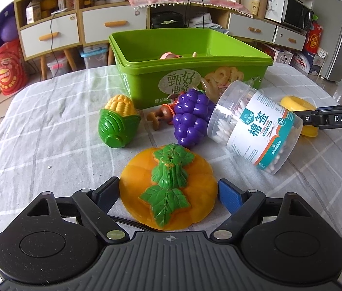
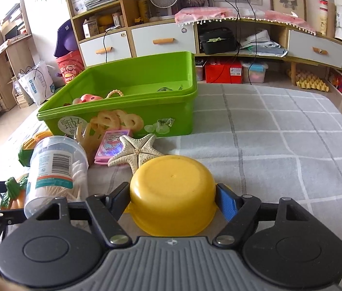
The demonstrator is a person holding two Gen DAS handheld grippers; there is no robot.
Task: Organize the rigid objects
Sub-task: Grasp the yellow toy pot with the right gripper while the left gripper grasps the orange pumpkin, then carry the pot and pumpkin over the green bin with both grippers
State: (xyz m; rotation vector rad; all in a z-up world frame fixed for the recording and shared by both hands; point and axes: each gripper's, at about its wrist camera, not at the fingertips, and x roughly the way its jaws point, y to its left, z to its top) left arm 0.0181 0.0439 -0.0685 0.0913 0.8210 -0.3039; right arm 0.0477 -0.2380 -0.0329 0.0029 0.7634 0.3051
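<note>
An orange toy pumpkin half with a green stem lies on the checked cloth between the fingers of my left gripper. Both pads touch its rim, so the gripper is shut on it. In the right wrist view an upside-down yellow bowl sits between the pads of my right gripper, which press its sides. The left wrist view shows that bowl at the far right behind the right gripper's black arm. A green bin stands behind, holding a few small toys.
A toy corn, purple grapes, a brown toy figure and a tipped cotton swab jar lie before the bin. A starfish and a pink box lie beyond the bowl. Cabinets stand behind the table.
</note>
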